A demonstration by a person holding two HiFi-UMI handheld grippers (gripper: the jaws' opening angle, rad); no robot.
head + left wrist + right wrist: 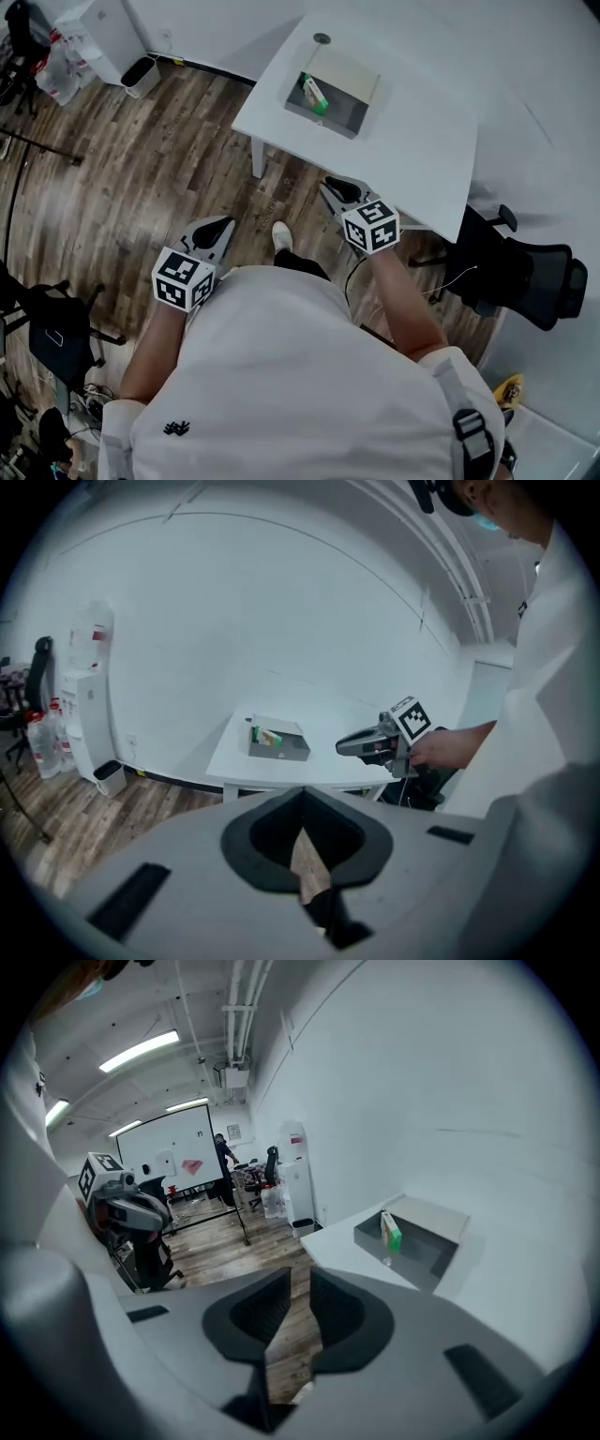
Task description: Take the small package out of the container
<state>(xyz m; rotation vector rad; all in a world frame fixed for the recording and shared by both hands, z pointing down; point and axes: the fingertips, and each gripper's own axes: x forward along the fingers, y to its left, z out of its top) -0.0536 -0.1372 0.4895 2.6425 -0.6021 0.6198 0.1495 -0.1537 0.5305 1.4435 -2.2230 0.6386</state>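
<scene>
The fingers (pixel 267 834) of the left gripper (pixel 217 228) meet at their tips, closed on nothing. Those (pixel 342 1312) of the right gripper (pixel 292 1279) stand slightly apart, with only floor showing between them. Both grippers hang well short of the grey container (pixel 345 105) on the white table (pixel 412 150). The green-and-white small package (pixel 313 93) stands inside the container, against its left wall. No step looks done yet. The reach, grasp and lift-out all remain.

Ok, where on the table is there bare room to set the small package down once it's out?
The white table is bare right of the container and along the table's near edge. Behind the container sits only a small round fitting. The one crowded spot is the container's left end, where the small package stands.
</scene>
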